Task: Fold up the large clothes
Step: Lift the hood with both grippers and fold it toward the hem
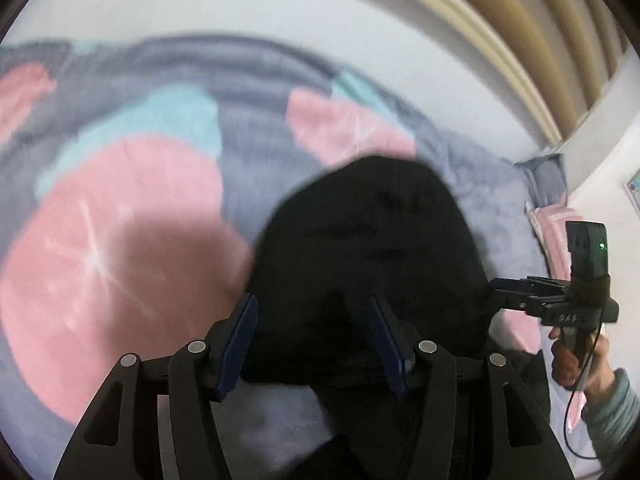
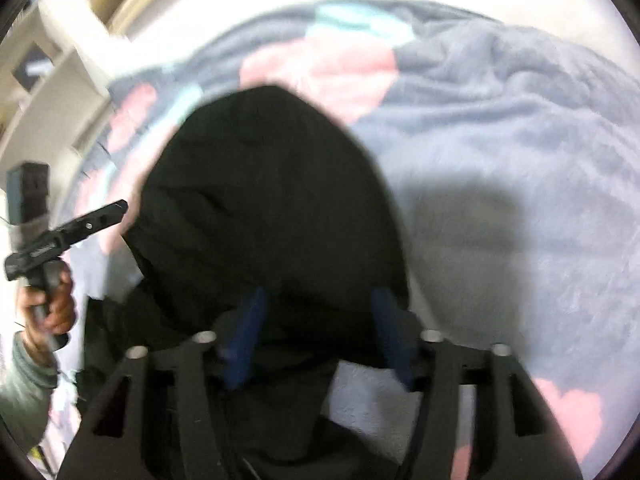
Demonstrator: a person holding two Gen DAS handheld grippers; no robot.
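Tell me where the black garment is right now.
The black garment lies on the grey, pink and teal blanket, centred in both wrist views, running between the open blue fingers of each gripper.

A soft grey blanket (image 1: pixel 256 160) covers the bed ahead of the tongs, patched with big pink (image 1: pixel 120 248) and pale turquoise shapes (image 1: pixel 172 120), all smeared by motion blur. Beyond it runs a plain white wall (image 1: pixel 240 8). Up and to the right of the left tongs hang beige curtain folds (image 1: pixel 520 28). Right of those tongs a pink pillow (image 1: pixel 552 232) sits against the bed's edge. From the other side, pale shelving (image 2: pixel 44 92) stands far left. Bright light falls from above; a soft shadow (image 2: pixel 460 216) lies on the blanket.
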